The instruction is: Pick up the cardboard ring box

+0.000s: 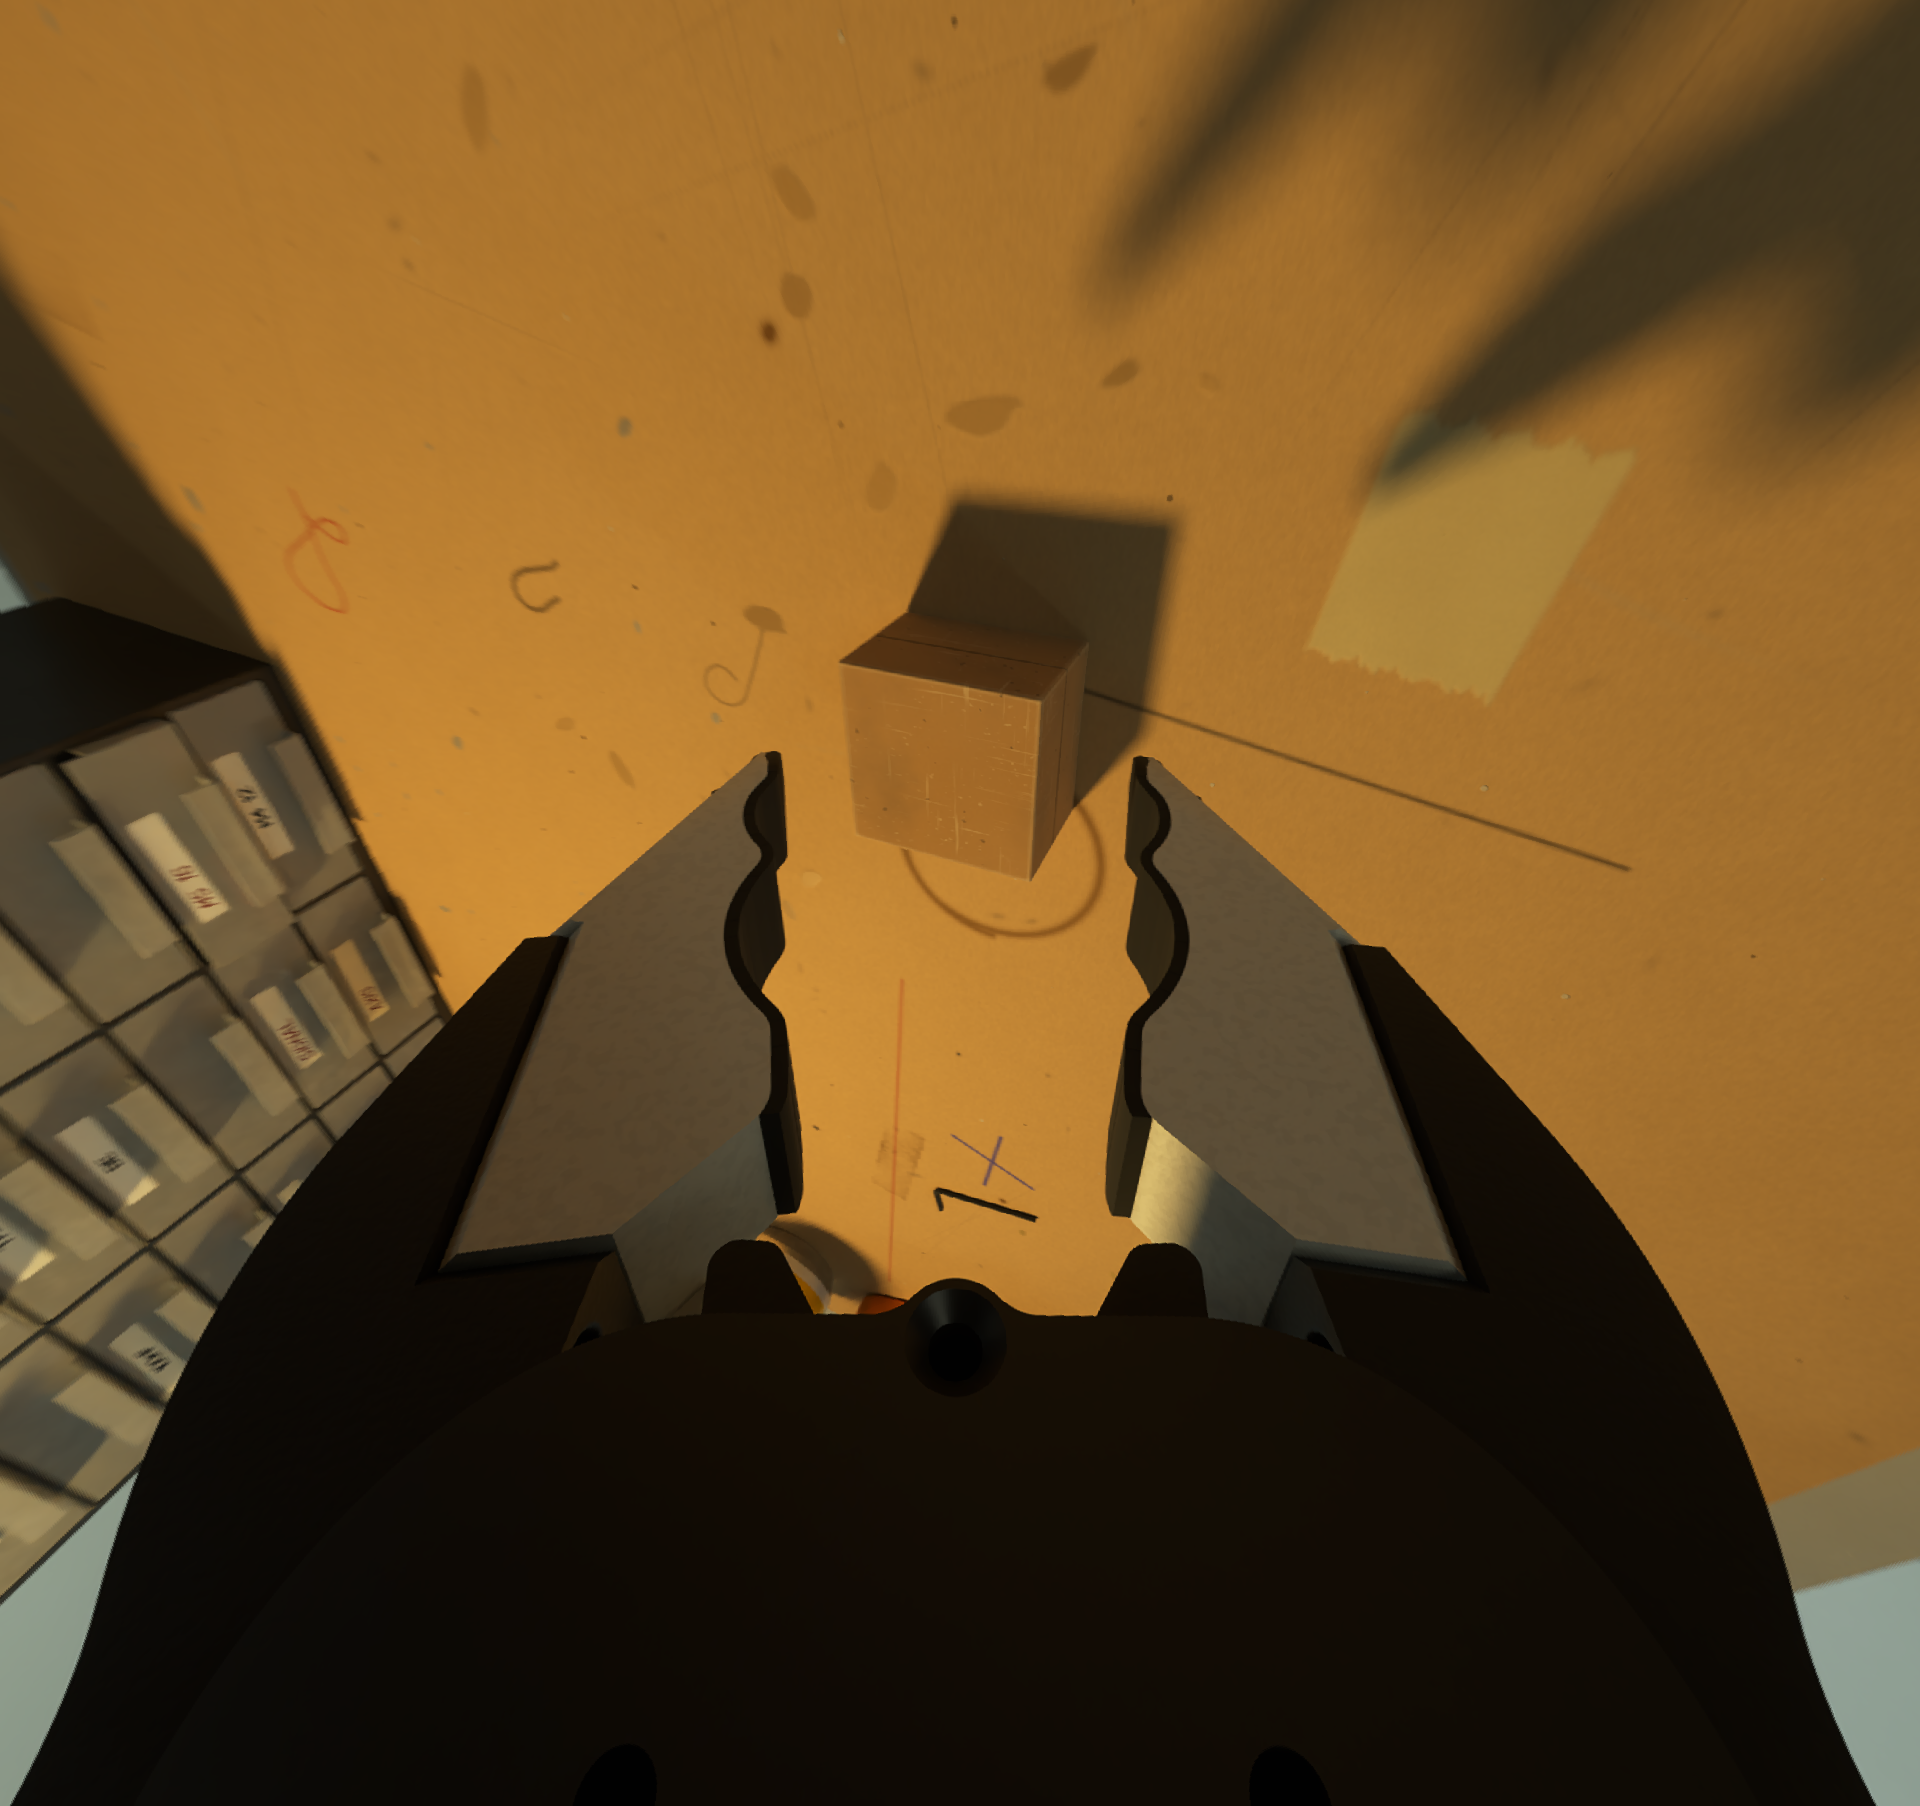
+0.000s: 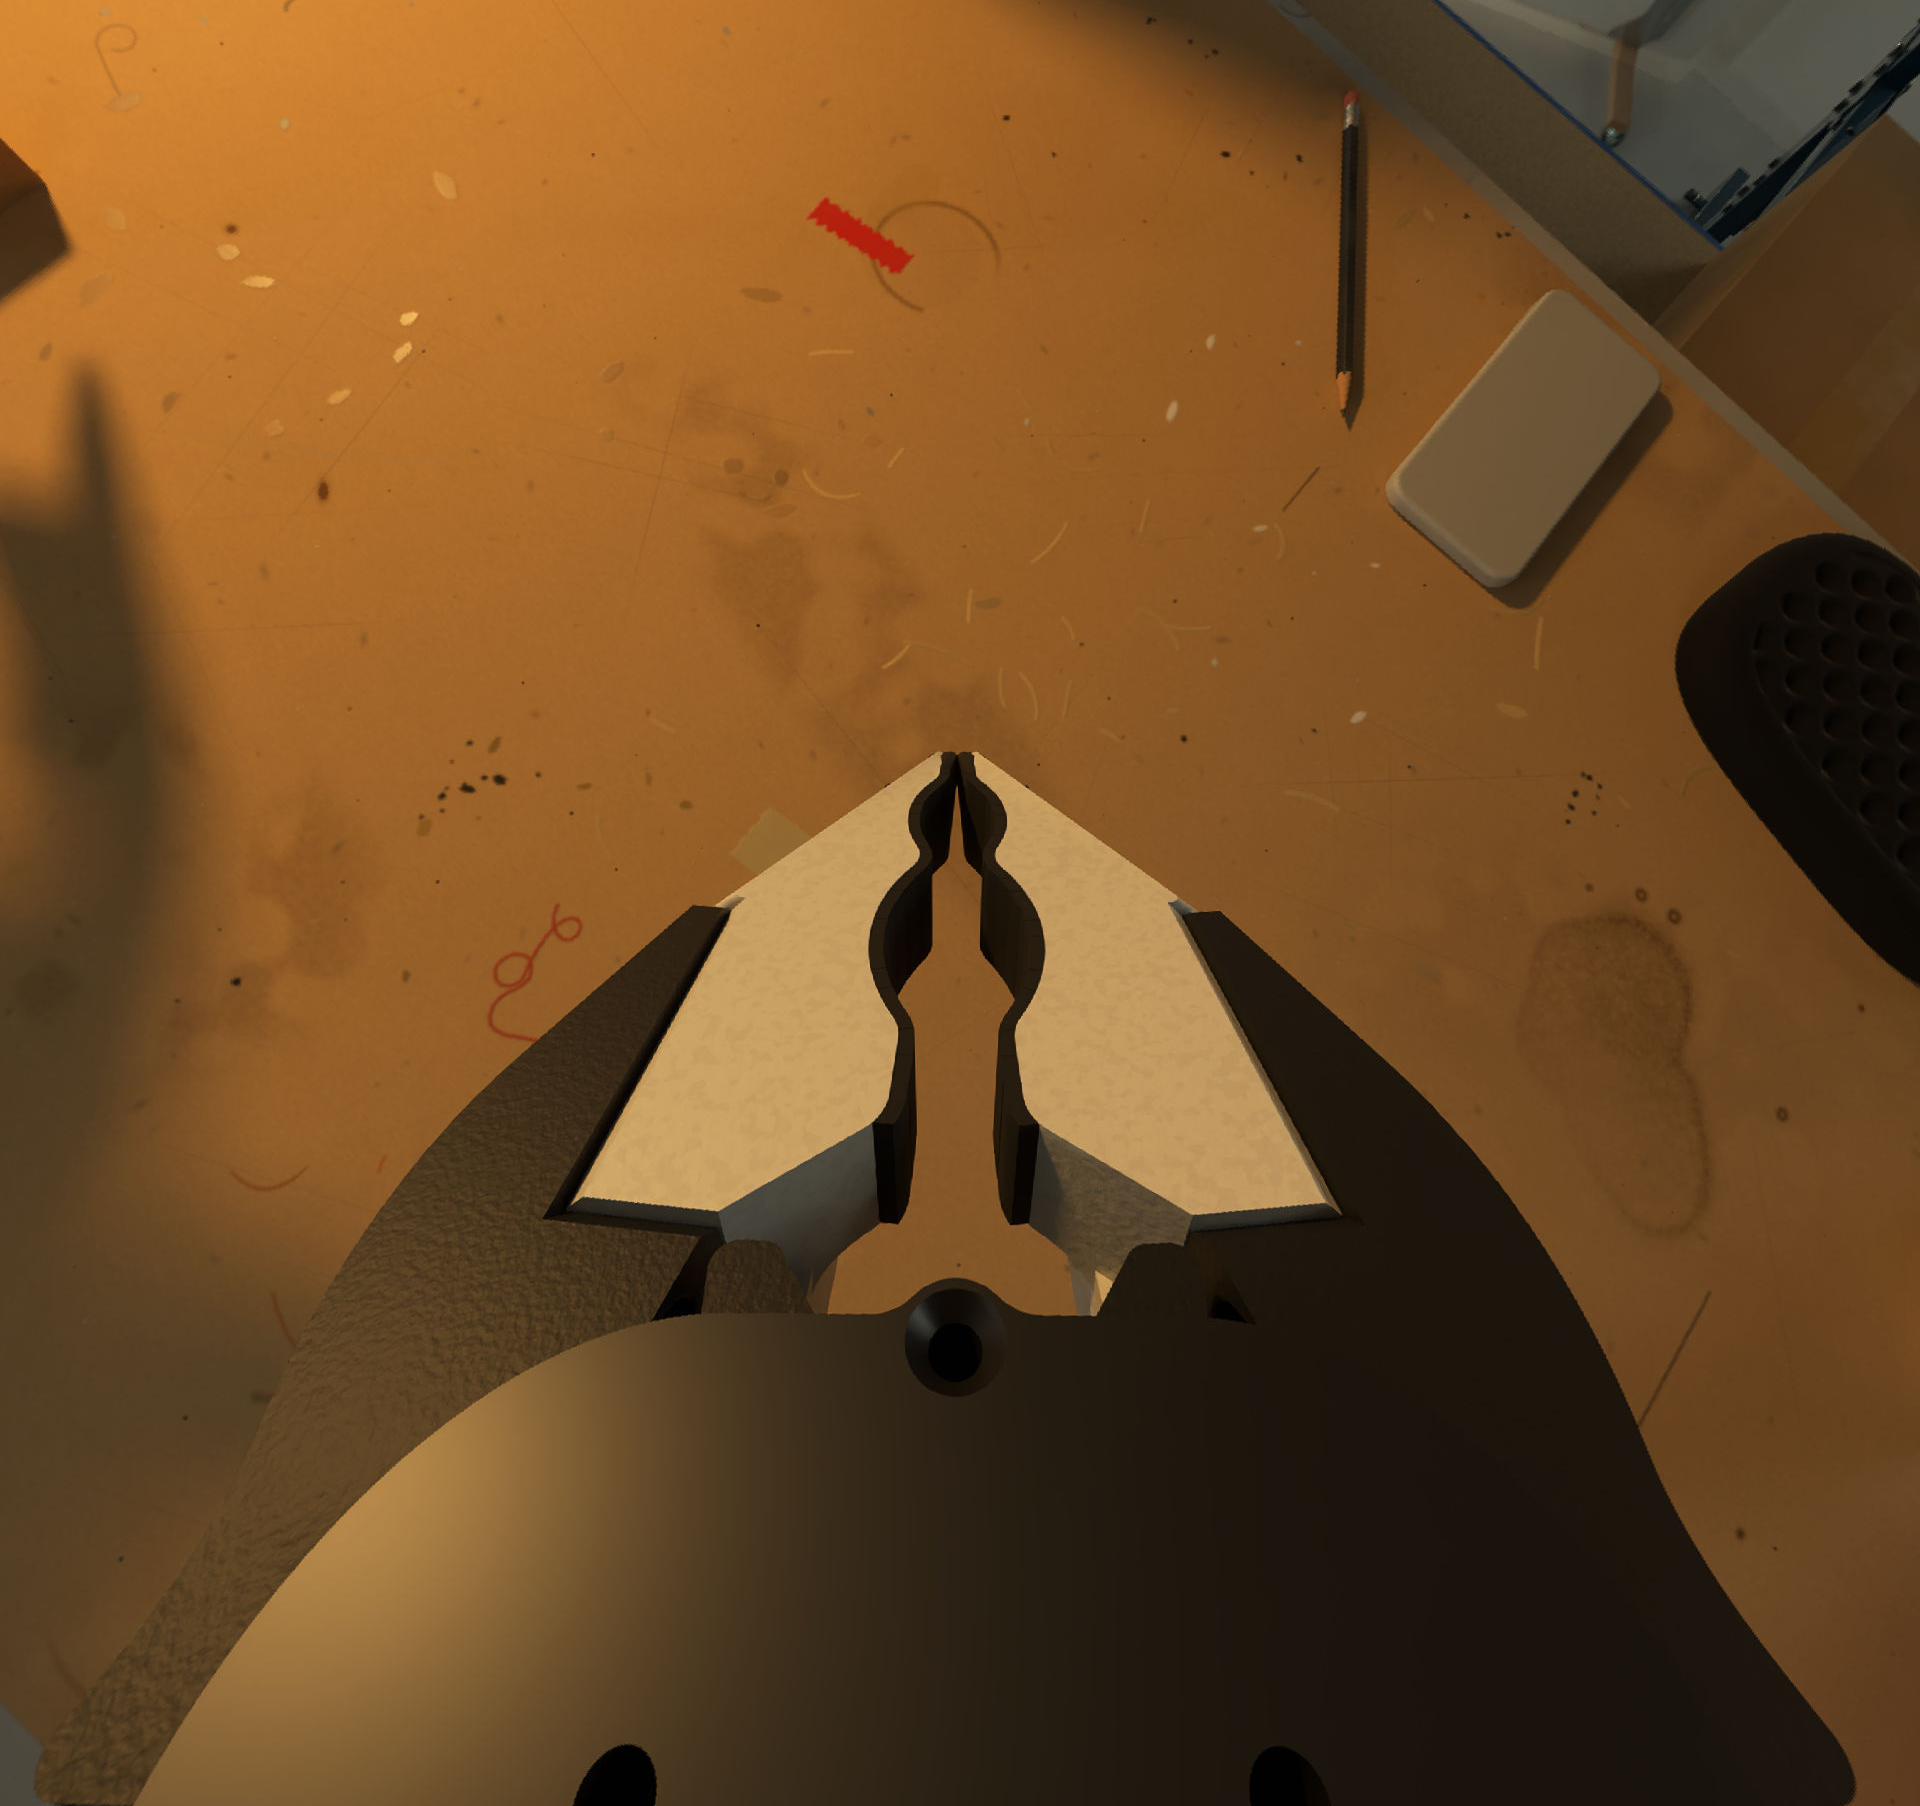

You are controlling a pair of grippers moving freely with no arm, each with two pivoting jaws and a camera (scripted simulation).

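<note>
The cardboard ring box (image 1: 956, 754) is a small brown cube standing on the orange worktop in the left wrist view, on a drawn dark circle. My left gripper (image 1: 956, 769) is open and empty, above the box, with its fingertips spread to either side of the box's near part. My right gripper (image 2: 958, 759) is shut and empty over a bare, speckled patch of the worktop. A dark brown corner (image 2: 26, 218) at the left edge of the right wrist view may be the box; I cannot tell.
A grey drawer cabinet (image 1: 156, 1029) with labelled drawers stands at the left. A pale tape patch (image 1: 1455, 572) lies right of the box. The right wrist view shows a pencil (image 2: 1348, 250), a beige eraser block (image 2: 1522, 437), a black perforated object (image 2: 1829, 717), red tape (image 2: 860, 234) and the table edge (image 2: 1507, 146).
</note>
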